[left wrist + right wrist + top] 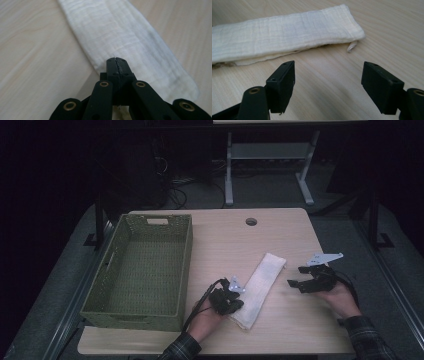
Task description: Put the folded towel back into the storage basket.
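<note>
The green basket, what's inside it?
Nothing that can be seen: the green woven basket shows just its bare woven floor. Its near wall hides a strip of the floor right behind it. The folded white cloth lies outside, on the table.

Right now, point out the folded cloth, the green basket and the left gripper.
folded white cloth (262,282): high view, middle of the strip.
green woven basket (186,270): high view, right wall.
left gripper (116,60): left gripper view, tips of its closed jaws, over the cloth's near end.
</note>
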`<state>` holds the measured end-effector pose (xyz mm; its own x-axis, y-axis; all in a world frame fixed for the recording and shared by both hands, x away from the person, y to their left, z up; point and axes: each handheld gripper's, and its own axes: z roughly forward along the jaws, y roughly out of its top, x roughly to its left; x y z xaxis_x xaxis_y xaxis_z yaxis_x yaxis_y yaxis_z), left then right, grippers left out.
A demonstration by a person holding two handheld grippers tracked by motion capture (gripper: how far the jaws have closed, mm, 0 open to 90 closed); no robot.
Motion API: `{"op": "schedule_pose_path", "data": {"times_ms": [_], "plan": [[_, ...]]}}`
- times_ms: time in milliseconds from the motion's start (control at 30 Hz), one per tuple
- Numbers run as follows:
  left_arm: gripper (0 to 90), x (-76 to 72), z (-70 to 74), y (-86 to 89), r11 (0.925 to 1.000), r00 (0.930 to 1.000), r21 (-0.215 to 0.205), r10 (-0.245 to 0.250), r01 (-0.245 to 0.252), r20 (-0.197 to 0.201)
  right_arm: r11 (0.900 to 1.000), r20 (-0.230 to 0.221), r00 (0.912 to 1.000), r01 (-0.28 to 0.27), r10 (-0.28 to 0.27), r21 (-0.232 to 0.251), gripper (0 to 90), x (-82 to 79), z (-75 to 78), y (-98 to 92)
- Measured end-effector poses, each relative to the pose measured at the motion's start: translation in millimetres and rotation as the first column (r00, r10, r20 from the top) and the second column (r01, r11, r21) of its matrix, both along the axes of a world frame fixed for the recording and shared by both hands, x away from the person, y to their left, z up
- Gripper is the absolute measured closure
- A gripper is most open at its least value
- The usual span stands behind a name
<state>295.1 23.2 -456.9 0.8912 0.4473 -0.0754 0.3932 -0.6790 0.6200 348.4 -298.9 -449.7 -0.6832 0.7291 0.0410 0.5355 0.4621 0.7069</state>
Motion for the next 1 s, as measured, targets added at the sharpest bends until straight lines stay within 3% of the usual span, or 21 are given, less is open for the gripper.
{"op": "schedule_pose_path", "data": {"times_ms": [367,700,833,1000], "plan": [[89.5,-14.3,-3.9,-32.4,0.9935,0.9949,-0.054,-0.101,0.1,-0.006,1.0,0.0,1.0,-0.001,0.001,0.002,26.6,0.3,-0.1,0.6],[89.4,-17.7,-6.3,-64.0,0.9778,0.9802,-0.069,-0.198,0.198,0.005,1.0,0.002,1.0,0.002,-0.002,0.002,26.5,0.2,-0.1,0.9],[88.9,-17.9,-7.3,-73.1,0.9727,0.9761,-0.086,-0.217,0.216,-0.009,1.0,0.002,1.0,0.002,-0.002,0.0,26.5,0.3,-0.2,0.7],[84.8,-16.5,-7.0,-72.4,0.9712,0.976,-0.108,-0.216,0.212,-0.026,1.0,0.005,1.0,-0.003,0.003,0.0,26.4,0.8,-0.3,-0.3]]}}
